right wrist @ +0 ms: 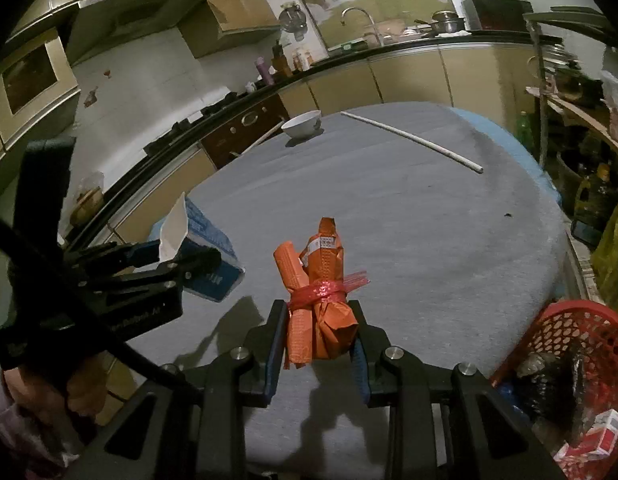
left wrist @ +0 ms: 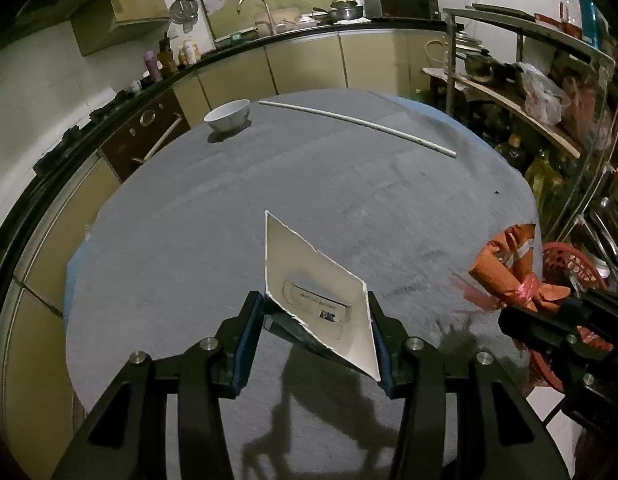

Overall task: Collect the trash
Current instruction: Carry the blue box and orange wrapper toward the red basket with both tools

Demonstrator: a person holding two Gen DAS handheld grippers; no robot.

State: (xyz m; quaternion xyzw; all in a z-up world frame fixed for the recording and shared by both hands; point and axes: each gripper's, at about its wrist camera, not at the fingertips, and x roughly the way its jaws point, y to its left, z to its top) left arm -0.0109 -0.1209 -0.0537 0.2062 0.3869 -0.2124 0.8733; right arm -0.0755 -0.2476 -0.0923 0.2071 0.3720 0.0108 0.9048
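Note:
My left gripper is shut on a torn white and blue cardboard box, held above the grey table; in the right wrist view the same box shows at the left in that gripper. My right gripper is shut on an orange wrapper bundle tied with red plastic strip; the bundle also appears at the right of the left wrist view. A red mesh basket with trash in it sits low at the right, beside the table.
A white bowl and a long white stick lie at the table's far side. Kitchen cabinets and a counter run behind, a cluttered metal rack stands at the right. A hand holds the left gripper's handle.

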